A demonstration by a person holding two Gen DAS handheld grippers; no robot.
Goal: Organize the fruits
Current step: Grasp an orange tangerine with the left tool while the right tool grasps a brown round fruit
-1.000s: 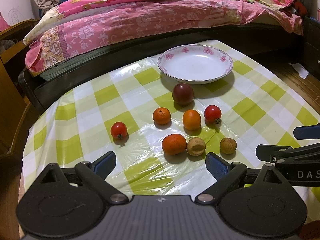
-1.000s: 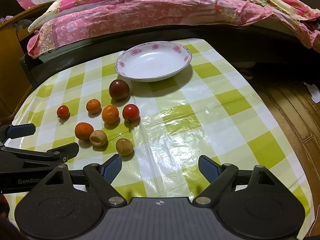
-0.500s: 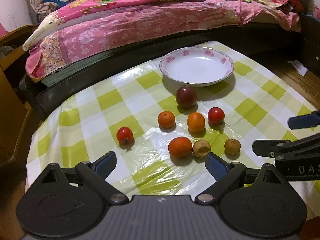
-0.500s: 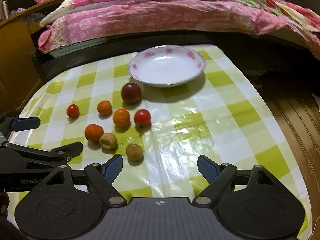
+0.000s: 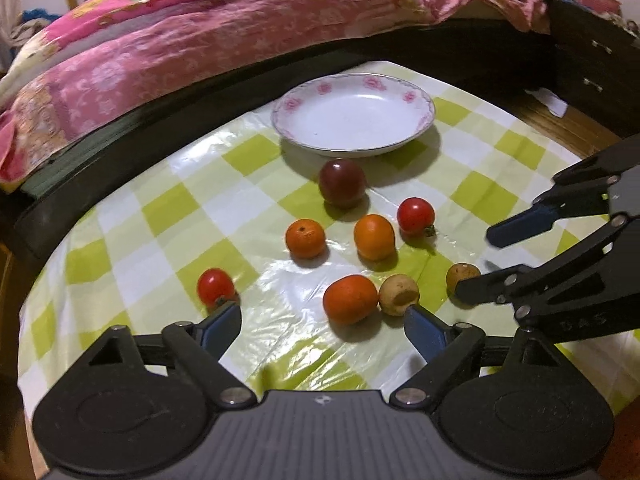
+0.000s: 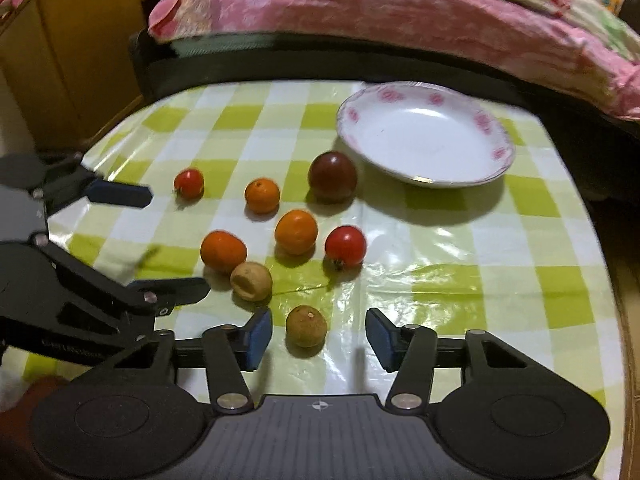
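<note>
Behind the counter (image 5: 256,152), which is covered in a green-and-white checked plastic cloth, runs a dark bed frame (image 5: 132,148) under a pink floral quilt (image 5: 208,32). Near the counter's far edge stands an empty white plate (image 5: 354,114) with pink flowers on its rim. Eight fruits lie on the cloth nearer than the plate. Closest to the plate is a dark red-purple fruit (image 5: 342,182), just apart from the rim. Nearer still lies a loose row: a small orange (image 5: 305,238), a second orange (image 5: 374,237) and a red tomato (image 5: 415,216). The nearest row holds another red tomato (image 5: 216,287) set off toward the counter's left edge, a larger orange (image 5: 350,298), a tan fruit with a dented top (image 5: 399,294) touching or almost touching that orange, and a round brown fruit (image 6: 306,326) further right.

Left gripper (image 5: 322,326): jaws wide, having just been closing a little, nothing between the pads; the left fingertip (image 5: 222,322) sits just beside the left-hand tomato, and the right fingertip (image 5: 424,330) just in front of the dented fruit.

Right gripper (image 6: 319,334): jaws at a middling gap, having just been closing, with the round brown fruit between them; both blue pads (image 6: 258,338) stand clear of it, the left nearer than the right. In the left wrist view one of its fingers partly covers this fruit.
</note>
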